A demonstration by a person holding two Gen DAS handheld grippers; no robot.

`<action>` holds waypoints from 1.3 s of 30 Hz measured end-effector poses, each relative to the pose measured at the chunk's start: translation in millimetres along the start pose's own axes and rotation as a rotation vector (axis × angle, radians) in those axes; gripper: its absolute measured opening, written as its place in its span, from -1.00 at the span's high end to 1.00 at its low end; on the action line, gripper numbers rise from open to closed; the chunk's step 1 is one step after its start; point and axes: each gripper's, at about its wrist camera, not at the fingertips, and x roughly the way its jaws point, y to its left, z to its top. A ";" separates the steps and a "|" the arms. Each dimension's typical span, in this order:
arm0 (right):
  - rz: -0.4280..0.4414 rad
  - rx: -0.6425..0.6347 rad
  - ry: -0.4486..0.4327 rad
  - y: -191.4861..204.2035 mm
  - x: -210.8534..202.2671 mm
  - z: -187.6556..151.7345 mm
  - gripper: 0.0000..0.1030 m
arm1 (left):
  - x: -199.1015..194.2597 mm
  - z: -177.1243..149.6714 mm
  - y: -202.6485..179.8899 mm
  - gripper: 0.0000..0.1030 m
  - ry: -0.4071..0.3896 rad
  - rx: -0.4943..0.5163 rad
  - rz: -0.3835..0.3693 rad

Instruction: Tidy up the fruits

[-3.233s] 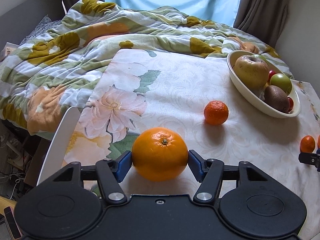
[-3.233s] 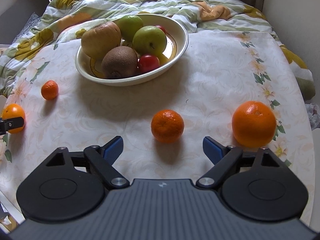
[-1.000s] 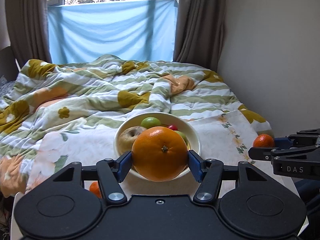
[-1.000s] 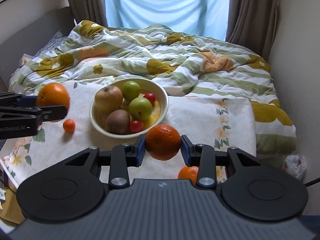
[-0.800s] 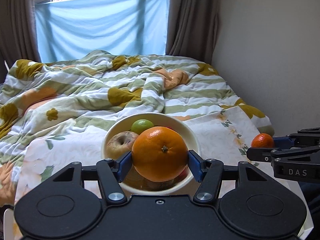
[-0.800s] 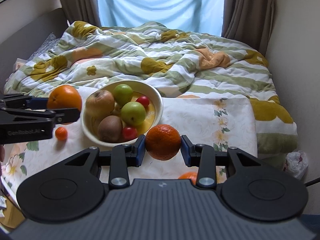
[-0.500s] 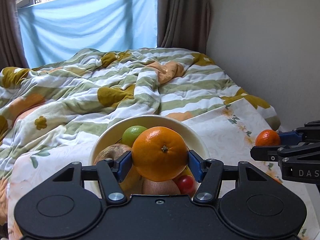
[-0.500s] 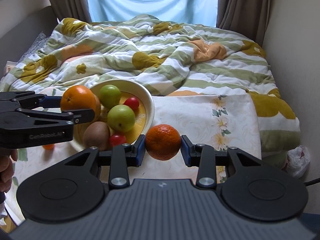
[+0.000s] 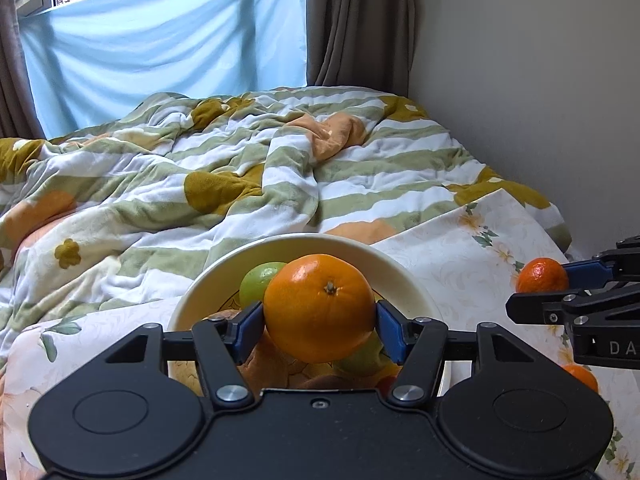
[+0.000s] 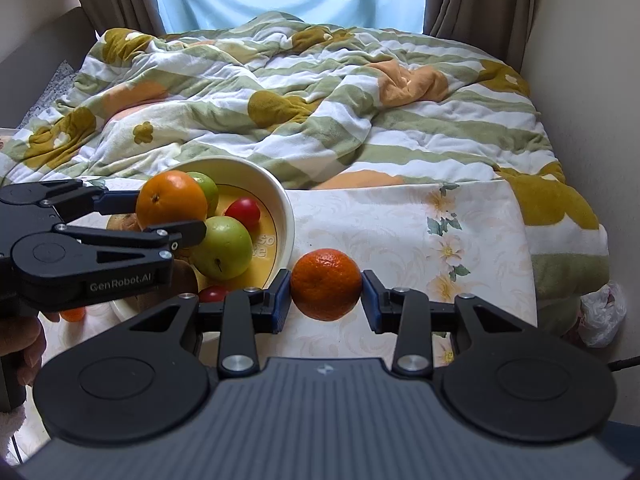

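My left gripper (image 9: 320, 326) is shut on a large orange (image 9: 319, 307) and holds it over the cream fruit bowl (image 9: 404, 276). The right wrist view shows the same orange (image 10: 171, 200) above the bowl (image 10: 286, 216), which holds green apples (image 10: 224, 246), red fruits (image 10: 244, 209) and a kiwi. My right gripper (image 10: 325, 295) is shut on a mandarin (image 10: 325, 283), held just right of the bowl. It appears in the left wrist view (image 9: 542, 275) at the right.
The bowl stands on a floral tablecloth (image 10: 420, 240) beside a bed with a striped quilt (image 10: 304, 92). A small mandarin (image 10: 74, 314) lies left of the bowl, another orange (image 9: 582, 376) lies at the right. A wall (image 9: 540, 80) is on the right.
Both grippers have carried their fruit forward to the bowl. The left orange now hangs over the bowl; the right mandarin has come close to the bowl's right rim.
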 end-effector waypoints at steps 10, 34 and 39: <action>0.000 -0.005 -0.003 2.6 2.2 6.4 -0.02 | -20.5 -2.3 2.6 -0.93 -0.022 0.007 0.009; 0.080 -0.172 -0.050 35.2 59.6 34.3 -0.02 | -106.9 -49.9 69.3 -0.94 -0.073 -0.201 0.160; 0.085 -0.181 -0.044 35.3 73.8 33.8 -0.03 | -109.9 -54.7 73.2 -0.94 -0.072 -0.220 0.187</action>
